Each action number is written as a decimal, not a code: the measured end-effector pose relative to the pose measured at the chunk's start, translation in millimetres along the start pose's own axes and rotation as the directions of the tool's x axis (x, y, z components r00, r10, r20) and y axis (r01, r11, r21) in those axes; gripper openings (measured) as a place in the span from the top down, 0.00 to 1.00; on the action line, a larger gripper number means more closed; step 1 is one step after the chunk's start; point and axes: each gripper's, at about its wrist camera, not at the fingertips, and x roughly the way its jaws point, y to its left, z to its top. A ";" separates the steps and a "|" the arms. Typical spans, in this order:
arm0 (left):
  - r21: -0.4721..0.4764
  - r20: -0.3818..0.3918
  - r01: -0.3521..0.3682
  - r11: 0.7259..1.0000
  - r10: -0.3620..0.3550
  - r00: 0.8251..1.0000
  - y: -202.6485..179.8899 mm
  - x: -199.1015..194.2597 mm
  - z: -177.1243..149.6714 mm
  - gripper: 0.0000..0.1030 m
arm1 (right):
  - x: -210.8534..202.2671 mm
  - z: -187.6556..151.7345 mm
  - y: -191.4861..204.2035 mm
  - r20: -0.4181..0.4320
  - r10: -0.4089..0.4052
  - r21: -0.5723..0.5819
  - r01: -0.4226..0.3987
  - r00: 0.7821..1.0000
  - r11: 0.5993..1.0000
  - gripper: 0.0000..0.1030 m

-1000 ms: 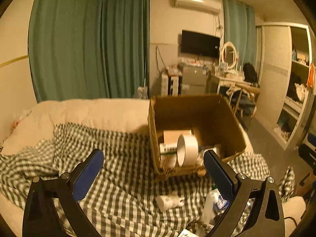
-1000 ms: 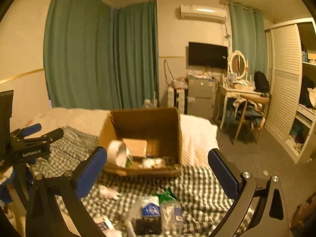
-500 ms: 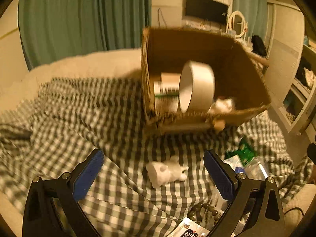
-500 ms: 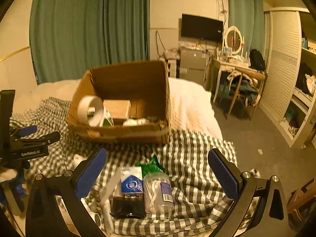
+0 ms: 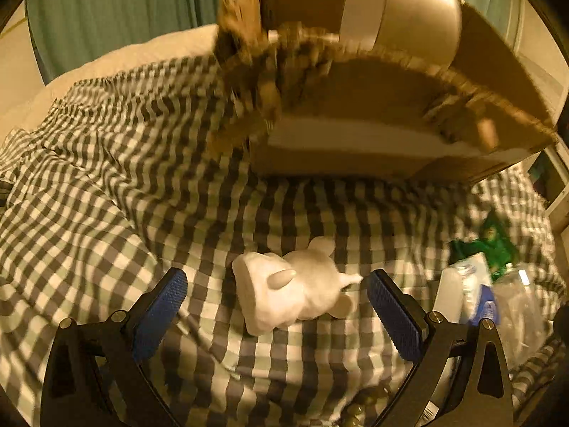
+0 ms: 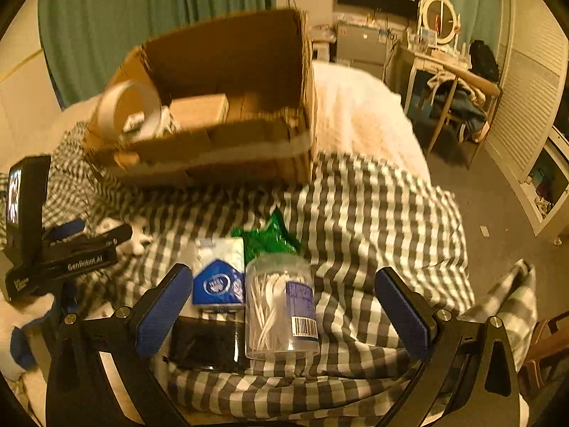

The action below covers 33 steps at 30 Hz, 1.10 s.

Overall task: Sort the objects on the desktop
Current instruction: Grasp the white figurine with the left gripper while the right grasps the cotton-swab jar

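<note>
Left wrist view: small white plush animal toy (image 5: 295, 284) lies on grey-and-white checked blanket (image 5: 106, 185) between wide-apart left gripper (image 5: 276, 291) fingers, long axis crossing them, near brown cardboard box (image 5: 373, 124); right gripper (image 6: 284, 295), also spread, sits further right.

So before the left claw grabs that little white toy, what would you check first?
1. Left gripper open: ok, jaws spread wide.
2. White toy between the fingers: ok, lying on the checked cloth, untouched.
3. Toy clear of other things: ok, the tissue pack lies apart to its right.
4. Box has room: ok, the tape roll and a carton sit inside with space left.
5. Right gripper out of the way: ok, open over the swab jar.
6. Grip firmness on the toy: cannot tell.
</note>
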 end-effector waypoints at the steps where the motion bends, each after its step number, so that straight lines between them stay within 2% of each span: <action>1: -0.001 -0.005 -0.007 1.000 0.007 1.000 -0.3 4.0 -0.9 0.00 | 6.0 -1.5 1.8 -0.017 -0.003 -0.005 0.003 1.000 1.000 0.00; 5: 0.003 -0.032 -0.038 0.999 0.038 0.999 0.0 19.5 -4.0 0.00 | 33.1 -6.1 7.2 -0.097 -0.006 -0.018 0.005 0.995 1.000 0.00; 9: 0.026 -0.023 -0.070 0.997 0.071 0.997 -2.7 26.8 -7.6 0.01 | 60.5 -12.3 8.0 -0.183 -0.001 -0.008 0.000 0.983 1.000 0.04; 10: 0.034 -0.022 -0.075 0.997 0.075 0.997 -4.1 29.3 -8.1 0.01 | 65.5 -13.2 7.8 -0.200 0.000 -0.003 0.000 0.980 1.000 0.08; 11: 0.041 -0.022 -0.077 0.996 0.078 0.997 -5.6 31.6 -8.5 0.01 | 73.3 -14.7 6.2 -0.227 0.003 0.008 -0.001 0.974 1.000 0.17; 13: 0.054 -0.021 -0.077 0.996 0.078 0.997 -7.6 33.9 -9.1 0.02 | 82.6 -16.6 3.2 -0.258 0.010 0.025 -0.004 0.966 1.000 0.24; 16: 0.070 -0.018 -0.059 0.996 0.061 0.998 -10.4 33.8 -9.1 0.15 | 89.3 -18.5 3.0 -0.279 0.015 0.032 -0.007 0.960 0.999 0.24; 18: 0.087 -0.014 -0.048 0.995 0.049 0.999 -13.4 32.8 -10.0 0.32 | 89.7 -20.2 5.4 -0.279 0.006 0.021 0.000 0.960 1.000 0.25; 20: 0.090 -0.011 -0.046 0.995 0.047 0.999 -16.5 29.8 -11.7 0.32 | 87.4 -22.4 7.1 -0.270 0.005 0.017 0.000 0.963 1.000 0.37; 21: 0.086 -0.014 -0.039 0.996 0.040 0.999 -15.6 29.7 -11.6 0.33 | 86.6 -23.2 7.8 -0.266 0.011 0.020 -0.006 0.964 1.000 0.40; 22: 0.078 -0.017 -0.029 0.997 0.030 0.999 -16.3 26.9 -12.2 0.34 | 85.4 -24.2 7.9 -0.263 0.013 0.023 -0.008 0.965 1.000 0.40; 24: 0.062 -0.013 -0.008 0.998 0.008 1.000 -13.4 19.9 -11.8 0.43 | 83.5 -25.1 8.7 -0.256 0.015 0.029 -0.008 0.967 1.000 0.40; 29: 0.077 0.003 0.036 0.996 -0.036 0.999 -12.6 -2.8 -16.1 0.43 | 59.7 -28.8 7.1 -0.202 0.020 0.048 -0.010 0.979 0.999 0.40; 33: 0.082 0.045 0.065 0.995 -0.069 0.997 -8.3 -25.5 -16.7 0.43 | 33.3 -32.2 8.3 -0.143 0.020 0.048 -0.013 0.989 0.999 0.40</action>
